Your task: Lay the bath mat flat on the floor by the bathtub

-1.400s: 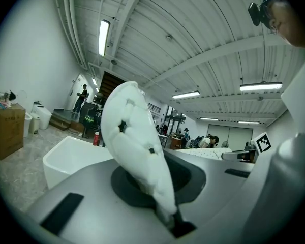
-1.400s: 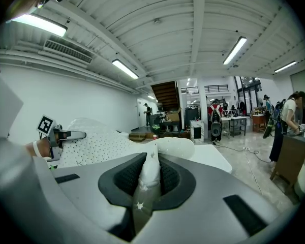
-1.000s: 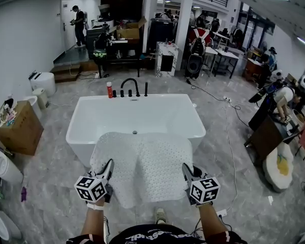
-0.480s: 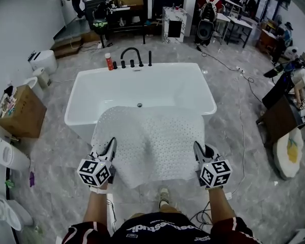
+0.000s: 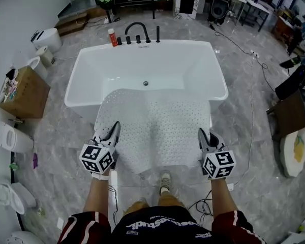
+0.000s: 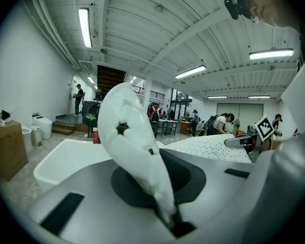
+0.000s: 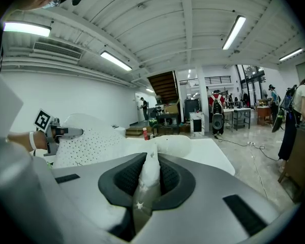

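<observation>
The white perforated bath mat (image 5: pixel 155 123) hangs stretched between my two grippers, its far end draped over the near rim of the white bathtub (image 5: pixel 86 60). My left gripper (image 5: pixel 112 132) is shut on the mat's near left corner, and a fold of the mat (image 6: pixel 132 146) bulges up from its jaws. My right gripper (image 5: pixel 202 136) is shut on the near right corner, where a thin pinch of the mat (image 7: pixel 148 179) stands between the jaws. The near middle of the mat sags toward the floor by the person's shoe (image 5: pixel 165 181).
A black faucet (image 5: pixel 136 30) and a red bottle (image 5: pixel 112 36) stand at the tub's far end. A cardboard box (image 5: pixel 23 93) and a toilet (image 5: pixel 2 197) are at the left. Cables (image 5: pixel 249 136) run over the grey marble floor at the right, beside a dark cabinet (image 5: pixel 294 111).
Both grippers have come down and toward the person with the mat. More of the mat has slid off the tub rim, and the head view has tilted further down.
</observation>
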### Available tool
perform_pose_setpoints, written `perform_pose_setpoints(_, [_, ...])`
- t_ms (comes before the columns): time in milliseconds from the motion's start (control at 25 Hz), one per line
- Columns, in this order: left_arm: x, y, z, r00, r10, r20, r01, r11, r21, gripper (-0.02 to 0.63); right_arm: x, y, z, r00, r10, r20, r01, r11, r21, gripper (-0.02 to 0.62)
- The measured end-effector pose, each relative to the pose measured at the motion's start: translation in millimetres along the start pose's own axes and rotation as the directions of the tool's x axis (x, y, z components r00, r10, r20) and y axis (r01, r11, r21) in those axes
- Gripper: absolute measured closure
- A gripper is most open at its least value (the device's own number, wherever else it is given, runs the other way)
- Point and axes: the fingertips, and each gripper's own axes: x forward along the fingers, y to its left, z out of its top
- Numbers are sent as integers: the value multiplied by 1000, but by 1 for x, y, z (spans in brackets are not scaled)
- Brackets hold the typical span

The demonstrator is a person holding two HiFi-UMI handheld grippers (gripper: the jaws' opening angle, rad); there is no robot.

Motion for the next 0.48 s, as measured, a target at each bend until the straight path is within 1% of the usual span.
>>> perform_pose_setpoints(240, [27,9,-33,1000,25,-15,-25,1000,0,581,23,-24,-35,1000,-6,-17,7,999,32,549])
perform_pose_setpoints(480, [37,14,-66,999,36,-37,-36,999,-10,581,26,-31,-64,1000,-11,-30,11,1000,13,549])
